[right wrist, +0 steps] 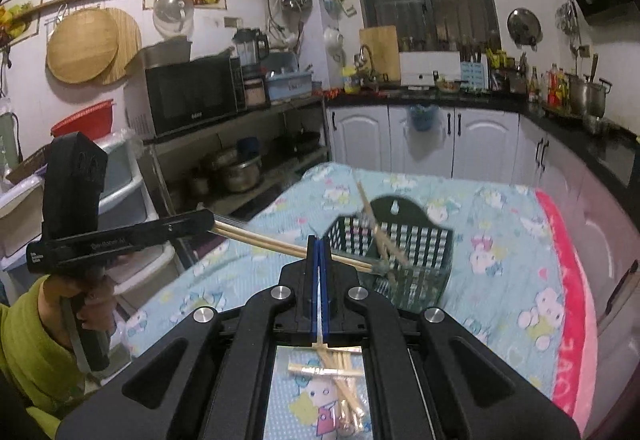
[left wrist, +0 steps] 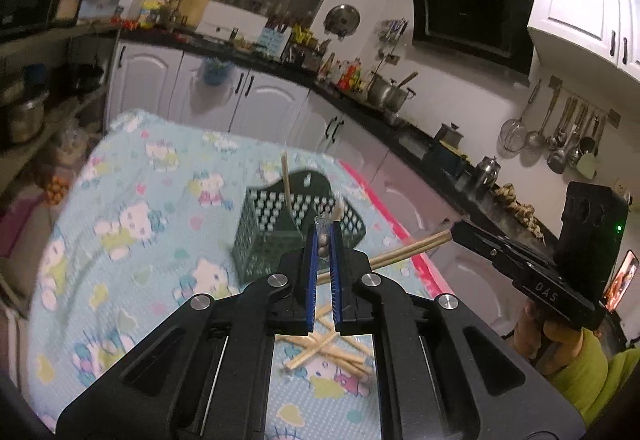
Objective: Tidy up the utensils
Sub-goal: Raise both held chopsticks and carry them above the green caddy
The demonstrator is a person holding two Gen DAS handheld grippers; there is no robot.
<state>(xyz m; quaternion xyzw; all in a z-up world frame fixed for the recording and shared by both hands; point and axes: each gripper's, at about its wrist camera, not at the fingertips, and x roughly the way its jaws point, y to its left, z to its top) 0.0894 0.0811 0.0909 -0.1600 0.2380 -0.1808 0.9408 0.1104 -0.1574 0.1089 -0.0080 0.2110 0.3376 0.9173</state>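
Note:
A dark green slotted utensil basket (left wrist: 298, 230) (right wrist: 404, 256) stands on the cartoon-print tablecloth, with one wooden chopstick (left wrist: 286, 182) leaning in it. My left gripper (left wrist: 325, 236) is shut on a small utensil with a clear handle (left wrist: 322, 240), held just in front of the basket. In the right wrist view the left gripper (right wrist: 212, 222) grips a pair of chopsticks (right wrist: 272, 244) pointing at the basket. My right gripper (right wrist: 319, 244) is shut on a thin chopstick (right wrist: 319, 324); in the left wrist view it (left wrist: 454, 230) holds chopsticks (left wrist: 412, 250). Loose chopsticks (left wrist: 328, 354) (right wrist: 340, 380) lie on the cloth below.
The table (left wrist: 132, 240) carries a light blue cloth with a pink edge (right wrist: 568, 280). White cabinets and a black counter (left wrist: 352, 88) run behind. A shelf with a microwave (right wrist: 192, 96) and pots stands at the left.

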